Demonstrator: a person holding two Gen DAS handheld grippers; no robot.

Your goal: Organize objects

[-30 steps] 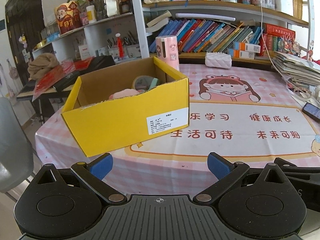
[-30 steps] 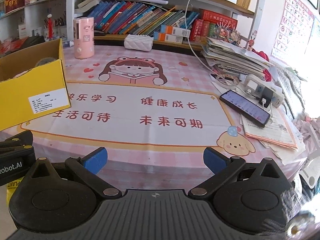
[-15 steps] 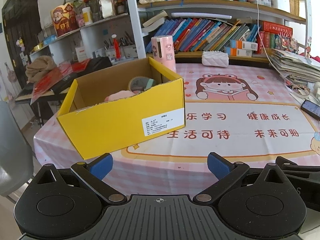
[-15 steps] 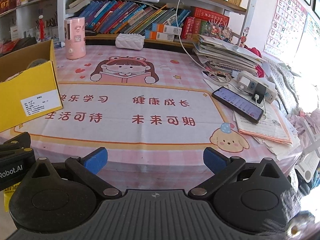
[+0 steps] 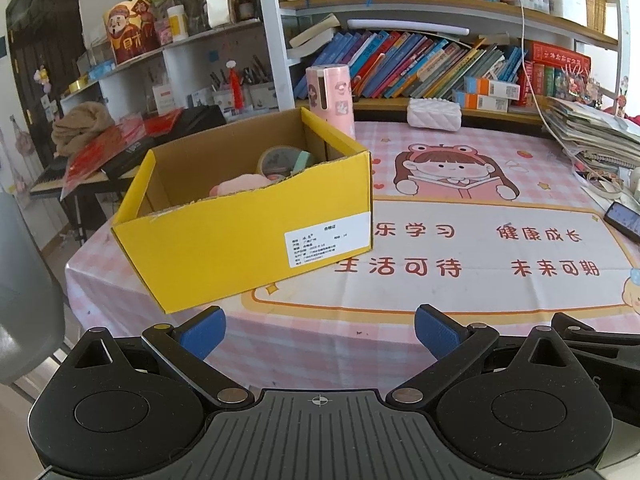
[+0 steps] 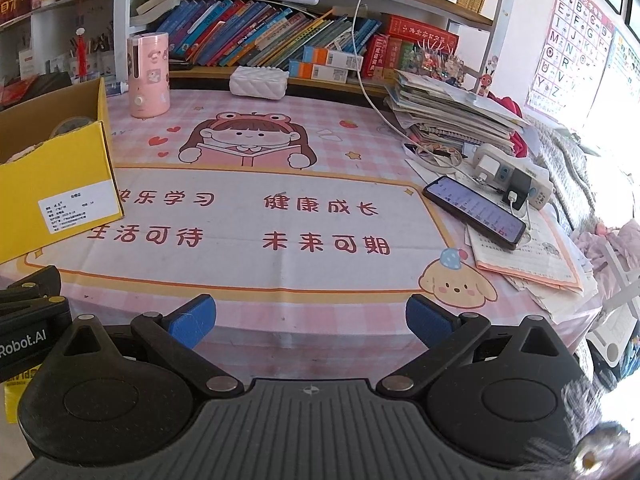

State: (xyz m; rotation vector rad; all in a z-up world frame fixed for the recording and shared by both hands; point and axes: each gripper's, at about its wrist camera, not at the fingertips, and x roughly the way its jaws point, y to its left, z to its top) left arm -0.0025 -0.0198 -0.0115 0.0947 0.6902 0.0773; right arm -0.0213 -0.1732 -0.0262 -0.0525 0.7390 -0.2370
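Note:
A yellow cardboard box (image 5: pixel 244 236) stands open on the left part of the pink table; the right wrist view shows the box (image 6: pixel 52 184) at its left edge. Inside lie rolls of tape (image 5: pixel 280 160) and a pink soft item (image 5: pixel 240 186). My left gripper (image 5: pixel 318 330) is open and empty, held off the table's front edge, below the box. My right gripper (image 6: pixel 310 318) is open and empty too, in front of the printed table mat (image 6: pixel 280 216). The left gripper's body (image 6: pixel 28 316) shows at the lower left of the right wrist view.
A pink cylindrical container (image 6: pixel 148 74) and a white quilted pouch (image 6: pixel 258 82) stand at the table's back. A phone (image 6: pixel 474 210), a power strip (image 6: pixel 512 178), papers and a stack of books (image 6: pixel 448 116) crowd the right side. Bookshelves (image 5: pixel 420 60) rise behind. A grey chair (image 5: pixel 20 292) is at left.
Both grippers have drawn back and a little away from the table; the box and mat look slightly smaller and farther. Both stay open and empty.

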